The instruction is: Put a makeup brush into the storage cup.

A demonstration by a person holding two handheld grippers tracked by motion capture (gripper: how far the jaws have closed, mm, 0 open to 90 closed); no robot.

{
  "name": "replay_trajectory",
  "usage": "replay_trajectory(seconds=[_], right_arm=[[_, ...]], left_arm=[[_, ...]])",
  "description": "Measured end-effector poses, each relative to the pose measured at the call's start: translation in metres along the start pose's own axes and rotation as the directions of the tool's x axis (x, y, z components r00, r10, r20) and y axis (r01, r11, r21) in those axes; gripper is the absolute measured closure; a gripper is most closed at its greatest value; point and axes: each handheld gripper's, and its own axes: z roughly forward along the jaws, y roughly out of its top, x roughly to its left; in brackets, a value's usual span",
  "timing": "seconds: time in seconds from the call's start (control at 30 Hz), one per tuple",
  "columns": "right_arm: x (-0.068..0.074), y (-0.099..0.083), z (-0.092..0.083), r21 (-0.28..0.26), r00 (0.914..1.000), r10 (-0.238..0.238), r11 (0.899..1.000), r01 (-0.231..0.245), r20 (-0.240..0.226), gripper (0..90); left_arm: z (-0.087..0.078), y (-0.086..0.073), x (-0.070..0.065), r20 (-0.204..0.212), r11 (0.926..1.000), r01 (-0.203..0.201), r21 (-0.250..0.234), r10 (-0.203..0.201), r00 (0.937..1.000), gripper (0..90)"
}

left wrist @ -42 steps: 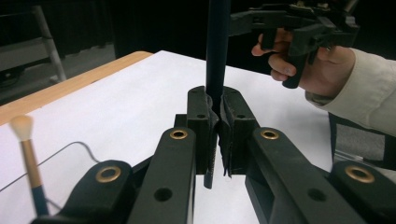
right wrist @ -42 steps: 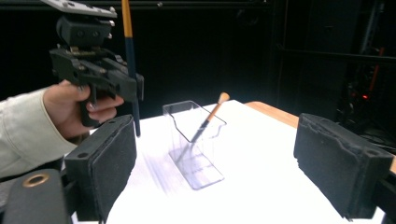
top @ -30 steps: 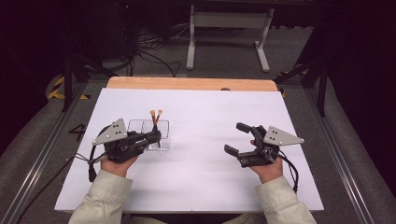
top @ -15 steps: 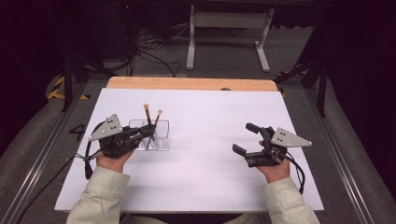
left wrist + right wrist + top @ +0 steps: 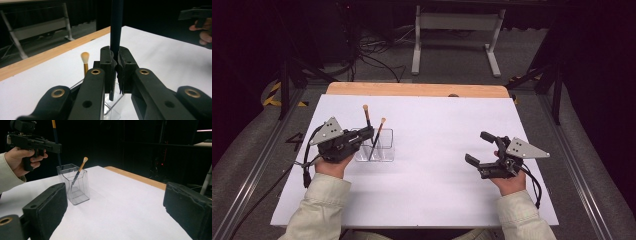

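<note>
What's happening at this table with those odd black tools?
A person sits at a white table with a two-jaw gripper in each hand. The left gripper is shut on the dark handle of a makeup brush, holding it upright over a clear plastic holder. A second brush leans inside that holder, bristles up. The right gripper rests off to the side, jaws open, holding nothing.

Brush [image 5: 79, 170] leans in clear holder [image 5: 74, 183], perhaps alone
</note>
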Motion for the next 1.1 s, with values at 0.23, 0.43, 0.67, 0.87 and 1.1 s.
replay_trajectory(seconds=[0.23,0.43,0.67,0.87,1.1], right_arm=[[-0.003,-0.001,-0.005,-0.011,0.9999,0.008,1.0,-0.008,0.014,5.4],[-0.004,-0.002,-0.006,-0.014,0.9998,0.016,1.0,-0.016,0.015,5.4],[-0.004,-0.002,-0.006,-0.016,0.9997,0.022,1.0,-0.022,0.009,5.4],[-0.004,-0.002,-0.006,-0.017,0.9994,0.034,0.999,-0.034,0.002,5.3],[-0.004,-0.003,-0.004,-0.02,0.9993,0.037,0.999,-0.037,-0.007,5.4]], left_arm=[[0.004,-0.003,0.006,-0.054,0.9999,0.013,0.0,-0.013,0.9984,83.5],[0.006,-0.007,0.009,-0.094,0.9999,0.016,-0.001,-0.016,0.9955,83.5],[0.006,-0.015,0.014,-0.107,0.9994,0.03,-0.016,-0.032,0.9937,83.4],[0.007,-0.018,0.015,-0.093,0.9991,0.042,-0.009,-0.042,0.9948,83.4],[0.011,-0.029,0.017,-0.102,0.998,0.062,0.012,-0.061,0.9929,83.4]])
